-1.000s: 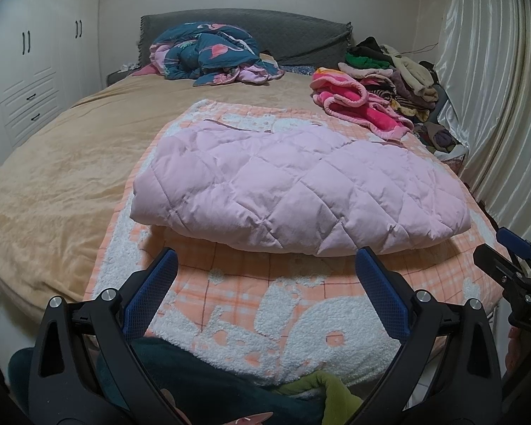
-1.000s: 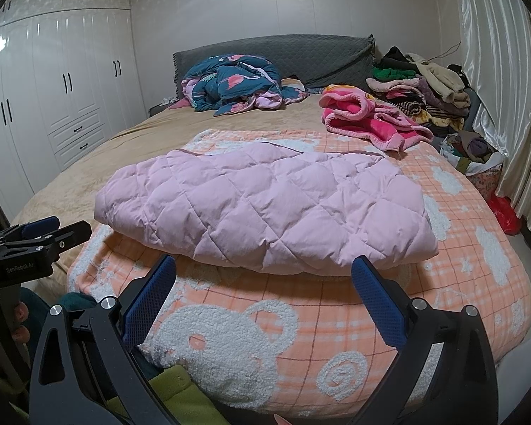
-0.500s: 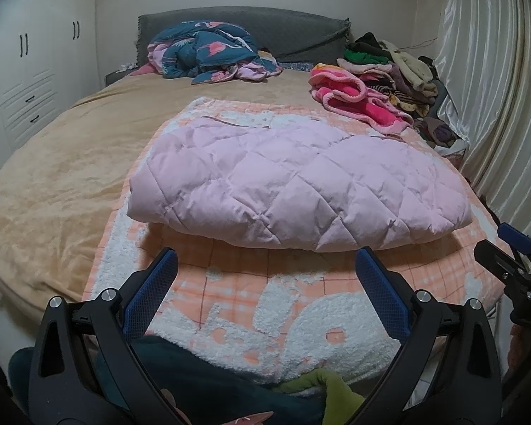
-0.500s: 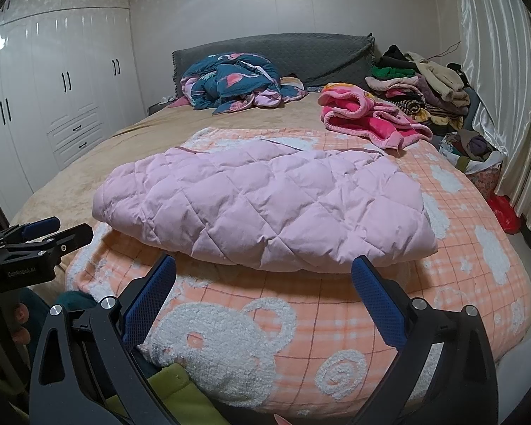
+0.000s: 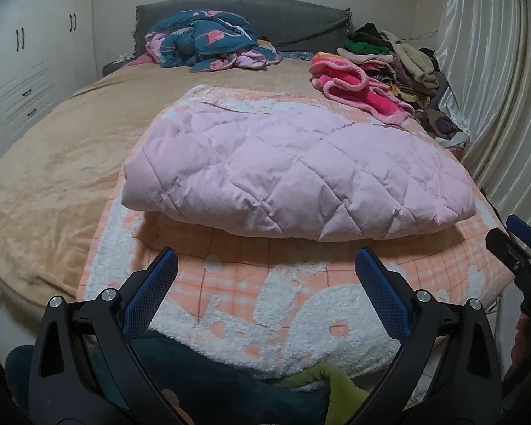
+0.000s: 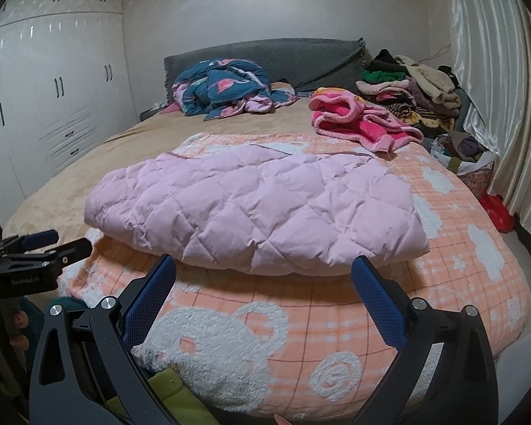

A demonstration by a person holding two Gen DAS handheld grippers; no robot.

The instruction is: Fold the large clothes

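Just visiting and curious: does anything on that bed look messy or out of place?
The pink quilted coat lies neatly folded on the orange blanket. Behind it, a teal quilt sits crumpled by the headboard, and a pink fleece garment lies rumpled.

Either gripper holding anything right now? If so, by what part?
Nothing held. Left gripper and right gripper both have jaws spread wide, short of the folded pink quilted coat on the blanket.
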